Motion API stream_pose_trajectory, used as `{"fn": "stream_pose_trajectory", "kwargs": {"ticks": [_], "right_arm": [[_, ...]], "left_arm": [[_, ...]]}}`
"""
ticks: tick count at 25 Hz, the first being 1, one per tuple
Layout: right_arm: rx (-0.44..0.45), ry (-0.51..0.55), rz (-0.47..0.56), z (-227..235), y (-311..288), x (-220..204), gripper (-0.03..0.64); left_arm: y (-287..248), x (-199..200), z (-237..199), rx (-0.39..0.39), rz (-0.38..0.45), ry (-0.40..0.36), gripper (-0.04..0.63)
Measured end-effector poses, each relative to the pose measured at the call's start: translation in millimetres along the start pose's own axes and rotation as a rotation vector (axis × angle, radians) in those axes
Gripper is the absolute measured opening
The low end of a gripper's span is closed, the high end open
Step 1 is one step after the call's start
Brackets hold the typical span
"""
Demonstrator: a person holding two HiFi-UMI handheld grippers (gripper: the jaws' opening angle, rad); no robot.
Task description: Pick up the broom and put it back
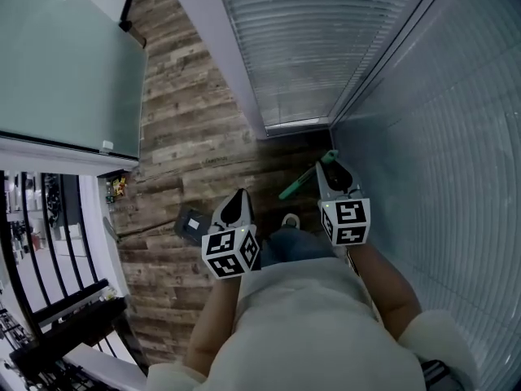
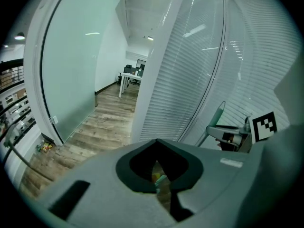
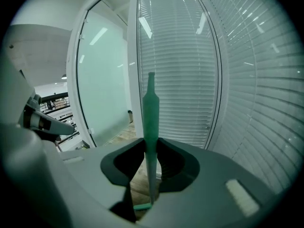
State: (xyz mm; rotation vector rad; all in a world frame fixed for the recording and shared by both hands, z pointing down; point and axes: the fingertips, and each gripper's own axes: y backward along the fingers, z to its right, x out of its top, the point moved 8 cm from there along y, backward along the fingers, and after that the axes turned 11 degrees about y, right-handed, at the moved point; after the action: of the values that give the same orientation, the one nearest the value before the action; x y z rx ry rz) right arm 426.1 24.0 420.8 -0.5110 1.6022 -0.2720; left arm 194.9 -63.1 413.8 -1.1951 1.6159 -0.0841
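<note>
The broom's green handle [image 1: 303, 181] slants over the wooden floor in the corner by the blinds. My right gripper [image 1: 335, 174] is shut on it. In the right gripper view the handle [image 3: 151, 113] rises straight up between the jaws, and a green crosspiece shows low down below them. The broom's head is hidden. My left gripper [image 1: 235, 208] hangs to the left of it over the floor, its jaws [image 2: 157, 144] drawn together with nothing held. From the left gripper view the handle's top [image 2: 216, 120] shows beside the right gripper [image 2: 228, 134].
A dark flat object [image 1: 191, 222] lies on the floor just left of the left gripper. Blinds [image 1: 309, 47] cover the glass walls that meet in the corner ahead and to the right. A frosted glass panel [image 1: 65, 63] stands at the left, with a black railing [image 1: 49, 243] below it.
</note>
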Motion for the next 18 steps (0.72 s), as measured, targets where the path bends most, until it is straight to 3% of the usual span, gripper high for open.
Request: {"fn": "stream_pose_trajectory", "kwargs": {"ticks": [18], "right_arm": [[-0.078,-0.033,-0.097,33.5,-74.5,-59.6,0.094]], "left_arm": [[-58.6,-10.4,8.0,-0.046,-0.071,-0.002,0.008]]}}
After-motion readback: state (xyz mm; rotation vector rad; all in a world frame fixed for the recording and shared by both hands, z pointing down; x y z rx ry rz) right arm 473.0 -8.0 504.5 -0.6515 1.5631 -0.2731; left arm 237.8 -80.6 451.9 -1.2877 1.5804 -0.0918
